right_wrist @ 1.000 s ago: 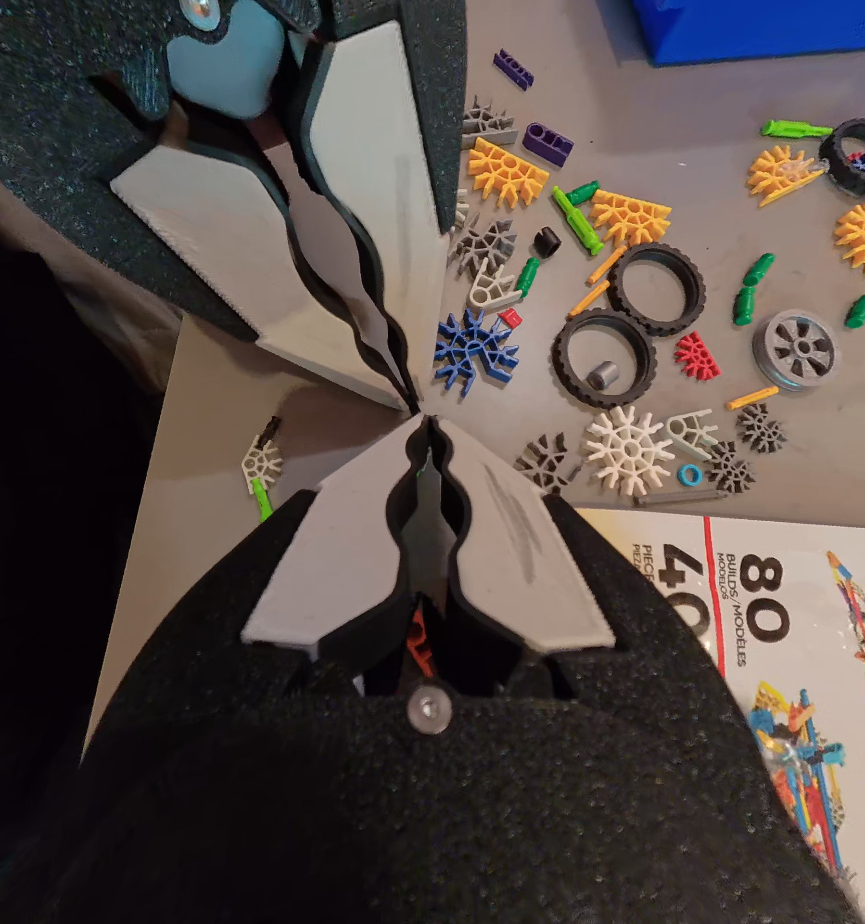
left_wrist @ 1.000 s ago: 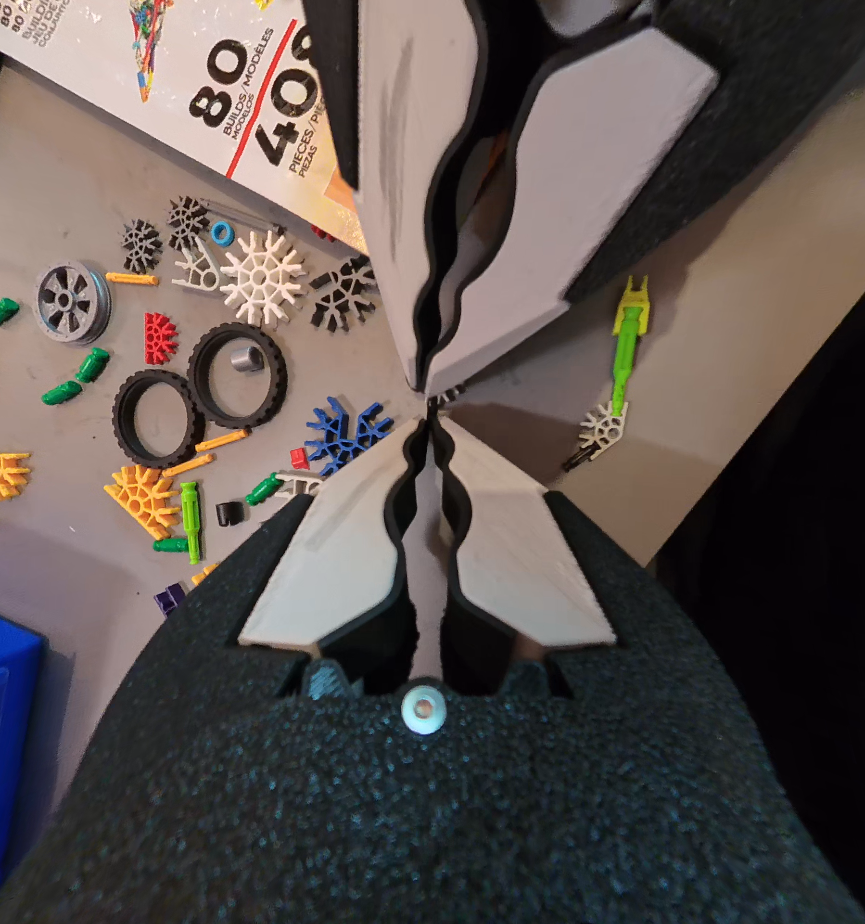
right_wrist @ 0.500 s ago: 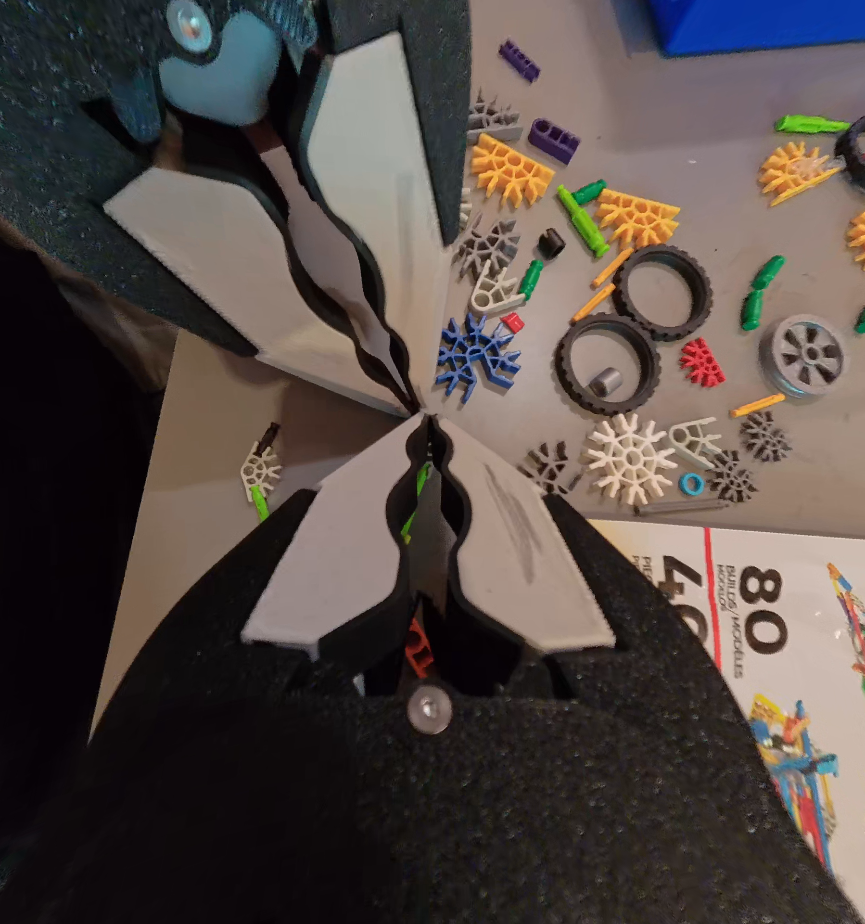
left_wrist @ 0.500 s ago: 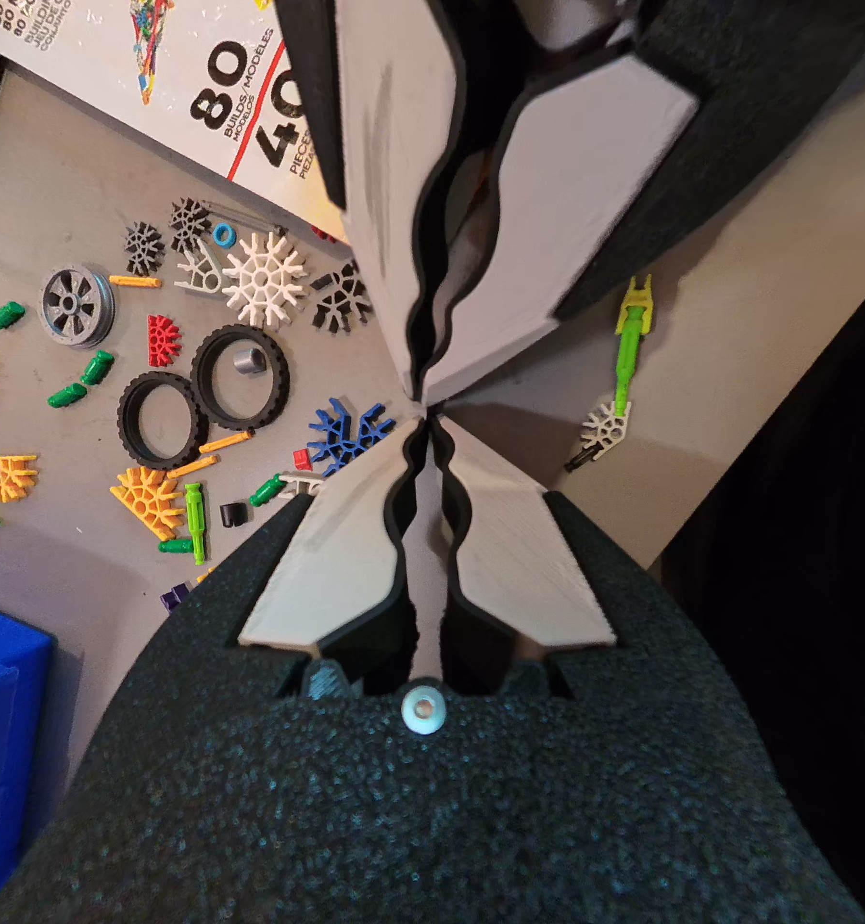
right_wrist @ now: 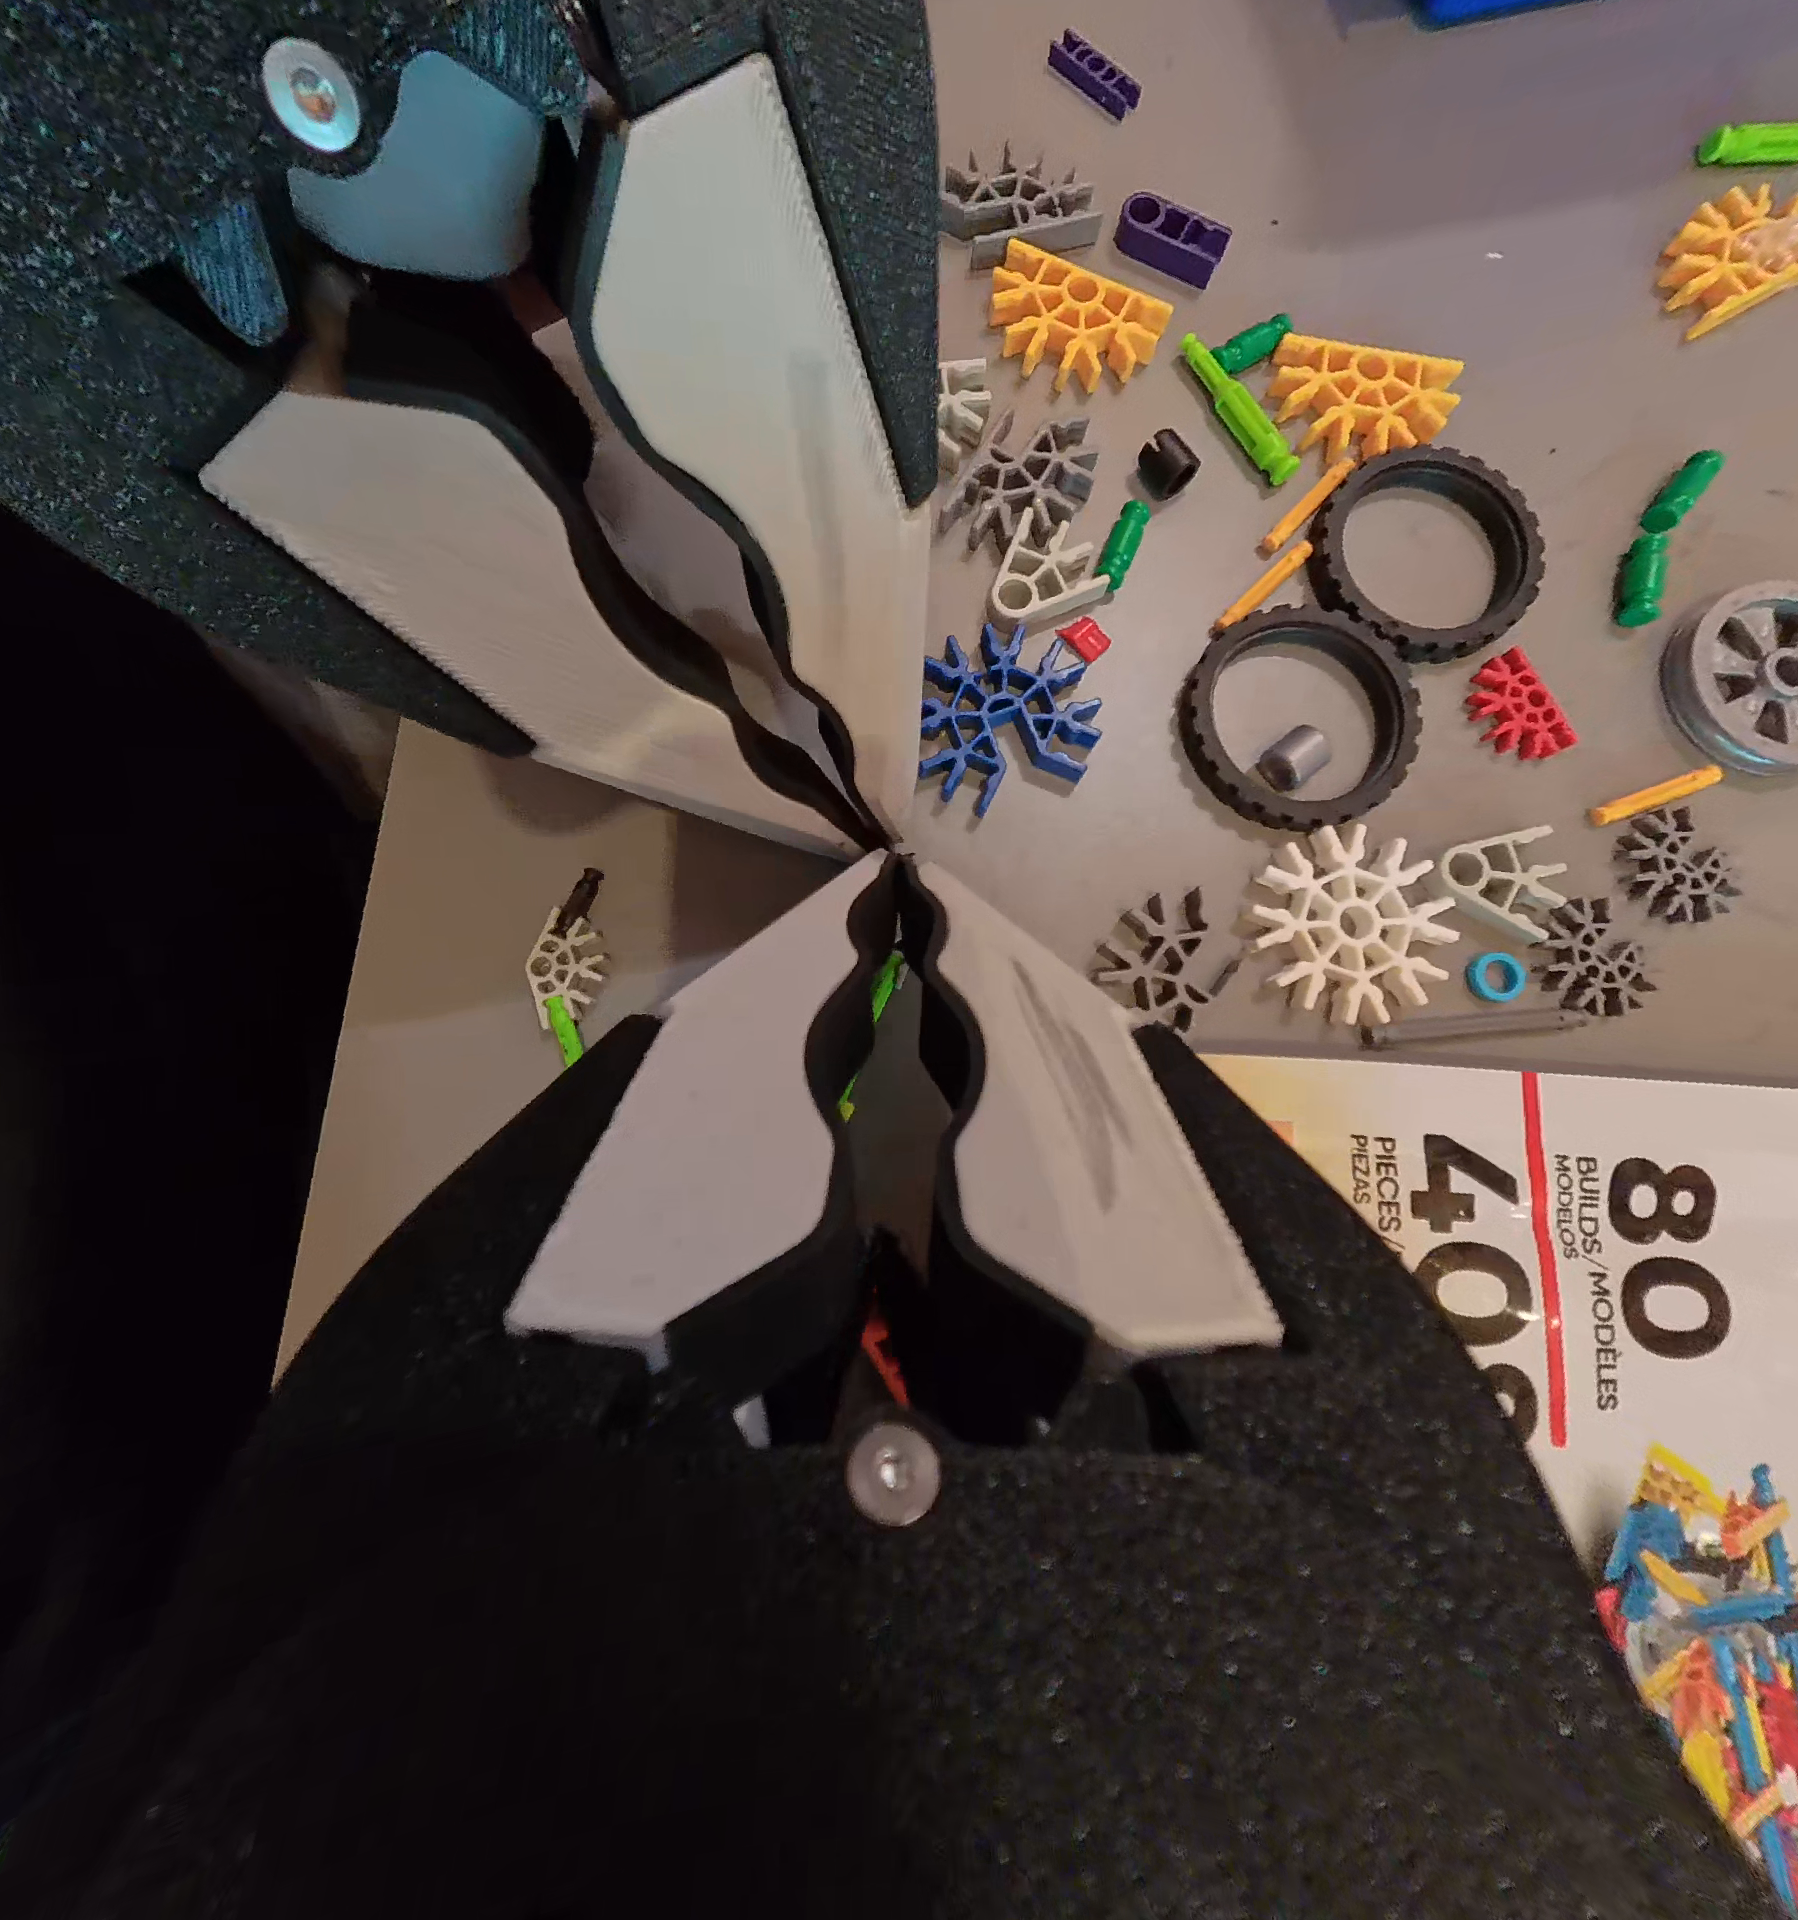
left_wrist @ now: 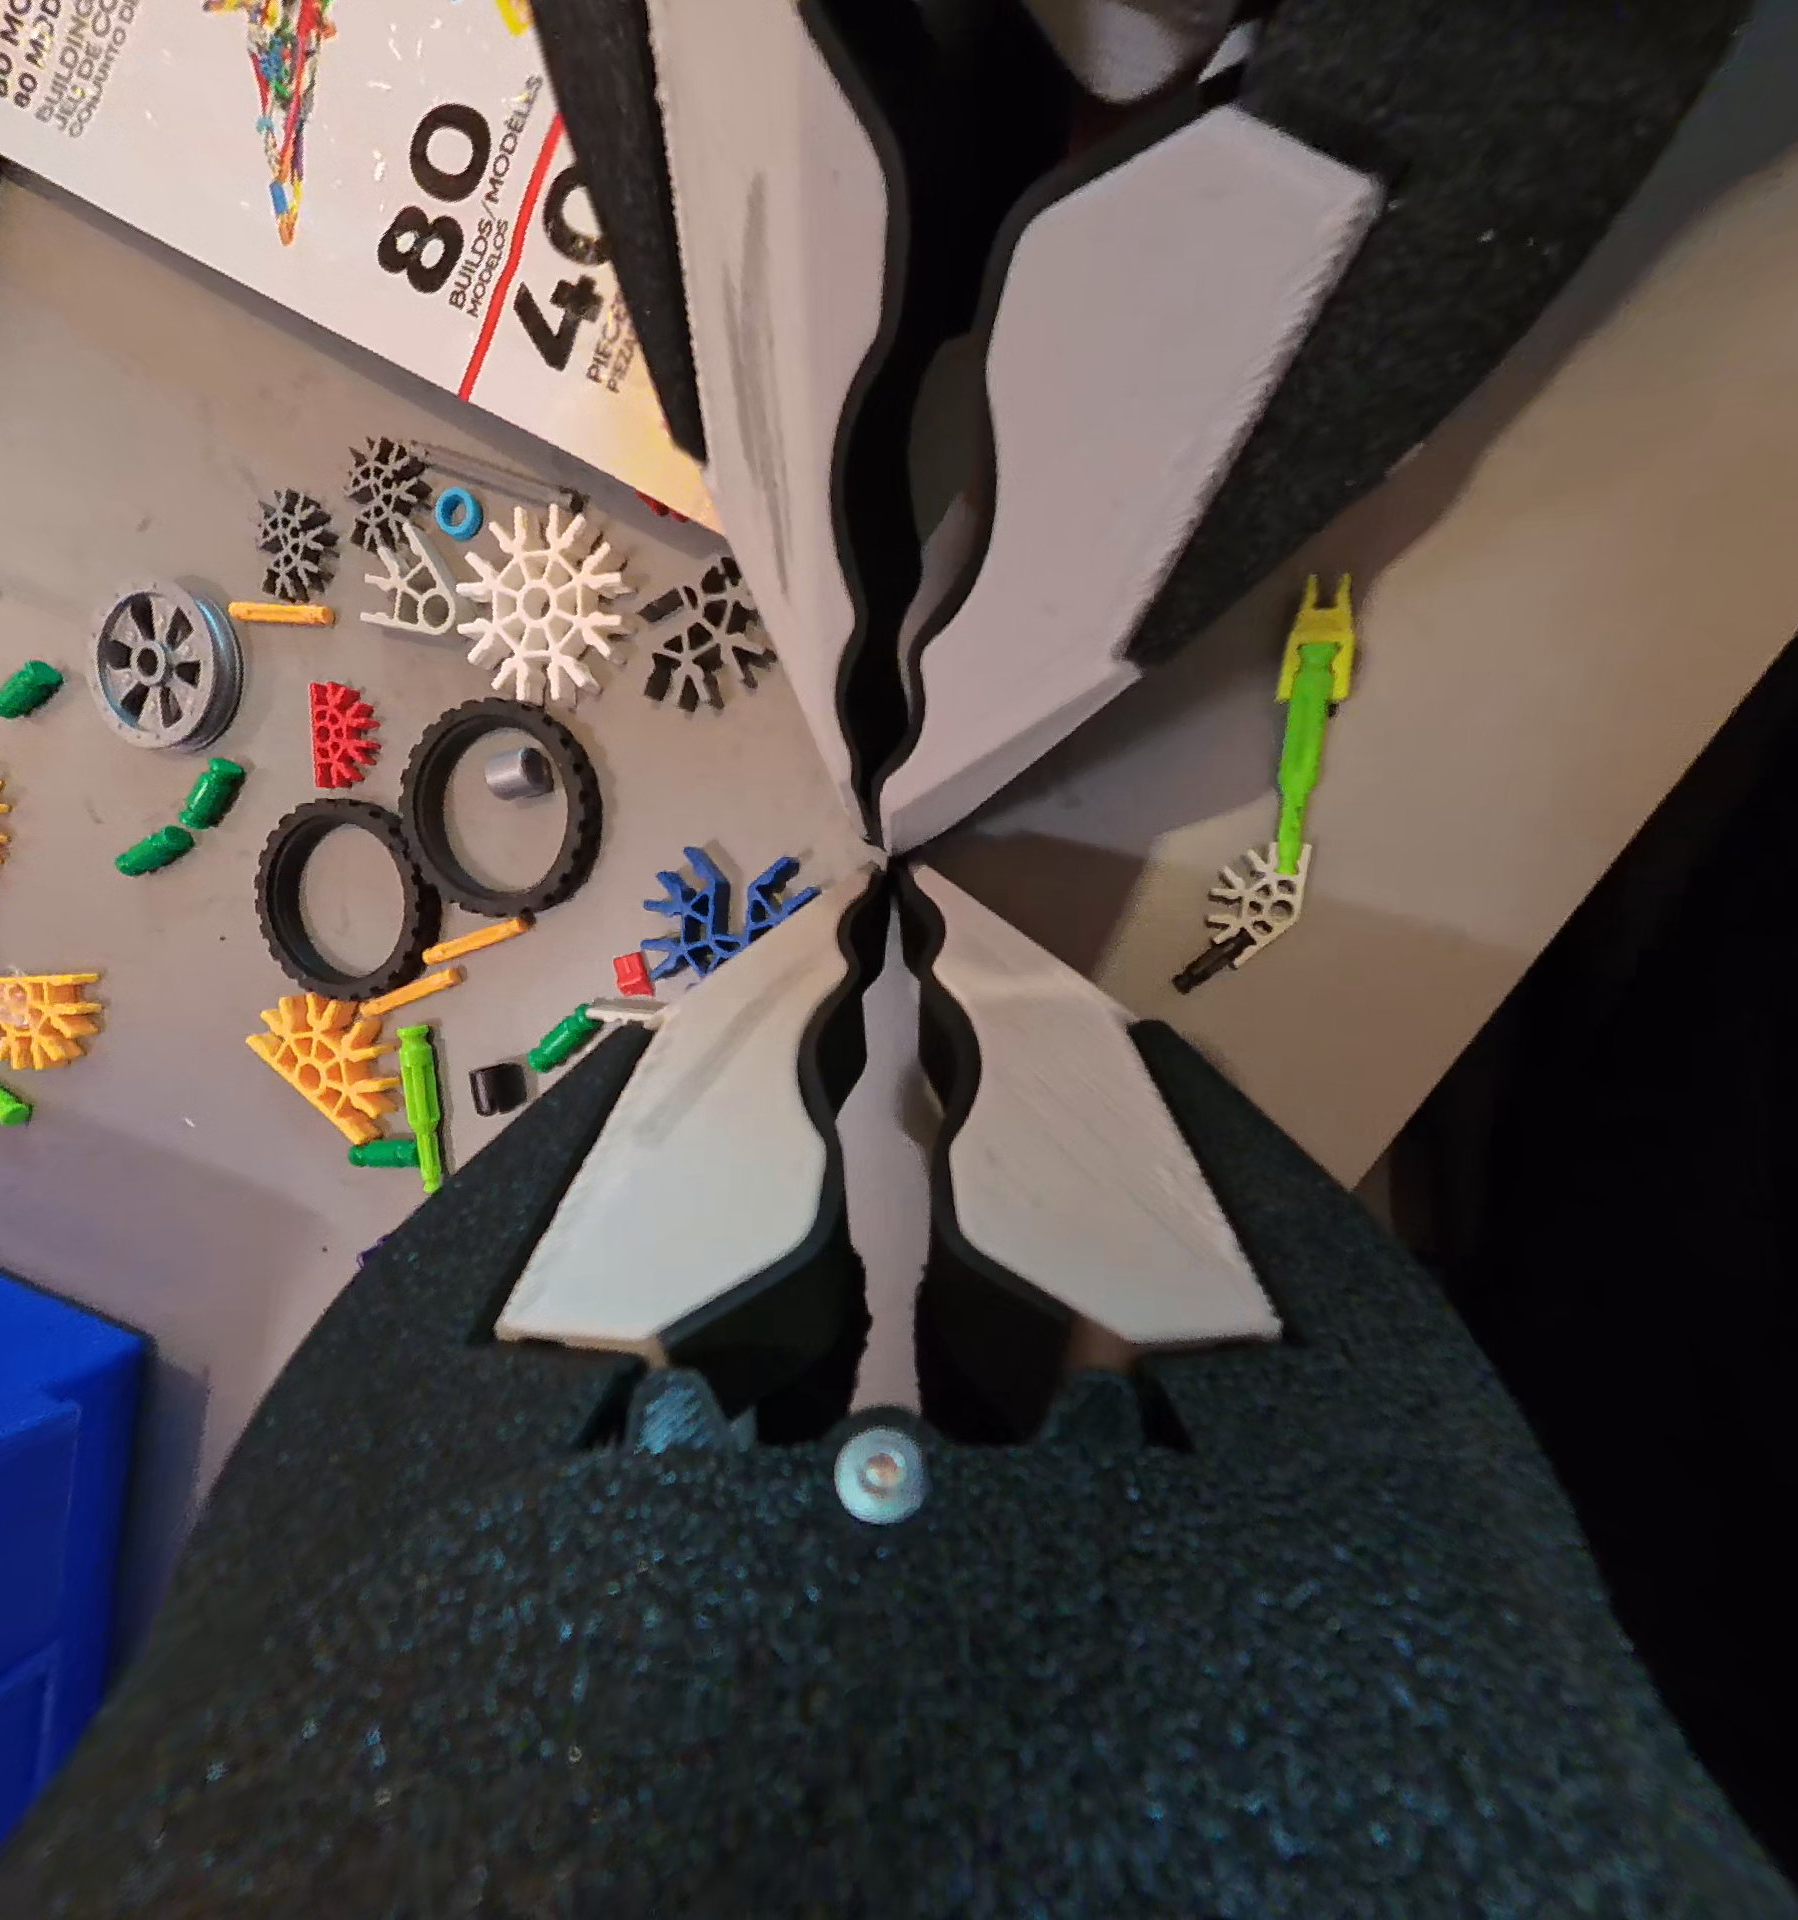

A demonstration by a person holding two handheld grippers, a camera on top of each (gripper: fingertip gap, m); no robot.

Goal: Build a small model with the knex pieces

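Change over the last second: the small black-and-white bit that showed between the two tool tips in the left wrist view is gone. A green sliver [right_wrist: 882, 982] now shows in the gap between the right tool's fingers, where only a trace showed before. Both views sit slightly nearer the bench [left_wrist: 95, 416].

Left tool [left_wrist: 890, 883]: jaws closed to the tip, wavy pads almost meeting. Nothing is visible between them.

Right tool [right_wrist: 895, 883]: jaws also narrow and closed at the tip. Cannot tell whether the green sliver is gripped or only seen through the gap. Something red-orange sits deep near its base, unclear.

The tools meet tip to tip above the bench, just beside the blue connector [right_wrist: 1004, 712]. A white connector [left_wrist: 1259, 904] with a green rod lies apart near the bench edge.
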